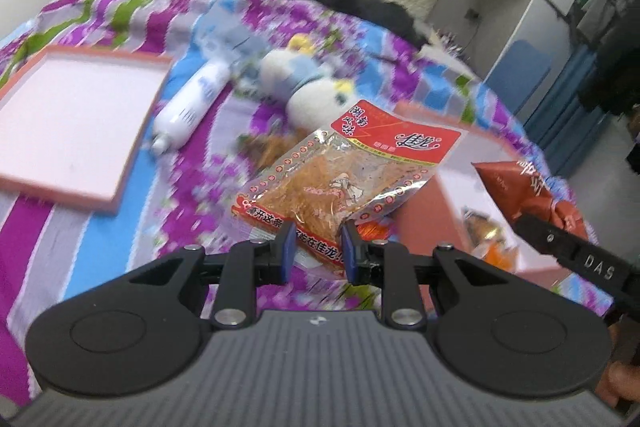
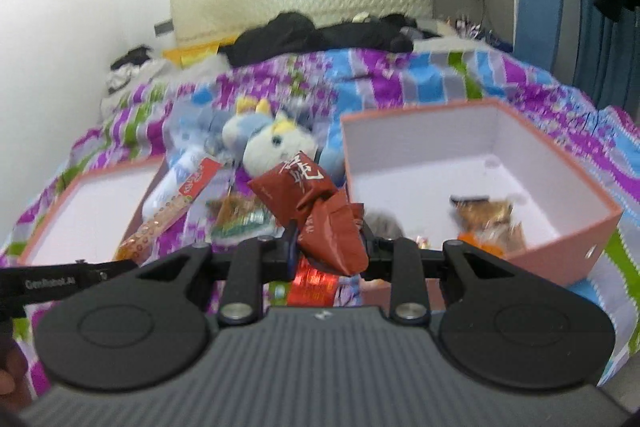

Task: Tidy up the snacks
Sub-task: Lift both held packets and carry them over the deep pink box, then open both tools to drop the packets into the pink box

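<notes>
My left gripper [image 1: 318, 247] is shut on a clear snack bag with a red header [image 1: 344, 175] and holds it above the bedspread; the bag also shows edge-on in the right wrist view [image 2: 176, 207]. My right gripper [image 2: 330, 239] is shut on a brown-red snack packet [image 2: 316, 211], which also shows at the right of the left wrist view [image 1: 532, 191]. A pink open box [image 2: 552, 143] lies just right of it with several small snacks [image 2: 488, 219] inside. More snacks [image 2: 240, 215] lie on the bed beneath the grippers.
The pink box lid [image 1: 80, 119] lies open side up at the left. A white bottle [image 1: 192, 103] and a plush toy [image 1: 304, 83] lie between lid and box. Black clothes [image 2: 320, 35] lie by the headboard. A blue curtain [image 2: 612, 51] hangs at the right.
</notes>
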Tool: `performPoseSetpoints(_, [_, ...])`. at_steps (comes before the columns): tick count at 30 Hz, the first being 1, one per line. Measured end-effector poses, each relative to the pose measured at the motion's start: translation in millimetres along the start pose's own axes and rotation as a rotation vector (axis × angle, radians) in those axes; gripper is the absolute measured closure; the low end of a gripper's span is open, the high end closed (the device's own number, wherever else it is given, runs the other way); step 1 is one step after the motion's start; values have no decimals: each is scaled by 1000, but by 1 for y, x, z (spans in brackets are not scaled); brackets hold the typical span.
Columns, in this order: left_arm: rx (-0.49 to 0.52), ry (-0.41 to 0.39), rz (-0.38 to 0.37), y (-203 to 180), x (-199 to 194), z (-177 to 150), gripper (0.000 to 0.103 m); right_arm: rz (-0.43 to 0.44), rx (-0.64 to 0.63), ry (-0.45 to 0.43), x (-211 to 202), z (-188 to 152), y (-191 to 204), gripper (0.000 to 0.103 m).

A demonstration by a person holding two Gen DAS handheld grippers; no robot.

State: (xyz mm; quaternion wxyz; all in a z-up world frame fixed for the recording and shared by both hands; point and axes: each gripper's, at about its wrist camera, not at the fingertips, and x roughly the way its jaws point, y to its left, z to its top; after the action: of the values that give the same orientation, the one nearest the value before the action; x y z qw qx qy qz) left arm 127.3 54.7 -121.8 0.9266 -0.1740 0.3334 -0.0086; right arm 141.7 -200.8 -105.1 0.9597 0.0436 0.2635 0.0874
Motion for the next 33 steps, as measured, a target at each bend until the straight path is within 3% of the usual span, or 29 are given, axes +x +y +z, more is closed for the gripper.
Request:
performPoseSetpoints(9, [72, -57, -85, -68, 4, 67, 75, -46, 7, -121, -17, 60, -37, 73])
performPoseSetpoints(14, [126, -54, -149, -113, 21, 88, 75, -101, 21, -146, -24, 84, -73, 73])
performPoseSetpoints(20, [201, 5, -193, -168, 59, 98, 75, -147, 31, -93, -2, 94, -114, 72])
performPoseSetpoints(26, [262, 92, -195, -212, 116, 101, 75, -193, 69, 33, 48, 85, -161, 72])
performPoseSetpoints(31, [290, 251, -215, -229, 177, 92, 75, -251, 43, 123, 88, 67, -183, 72])
performPoseSetpoints(33, [303, 292, -174, -234, 196, 84, 75, -258, 35, 162, 101, 59, -189, 72])
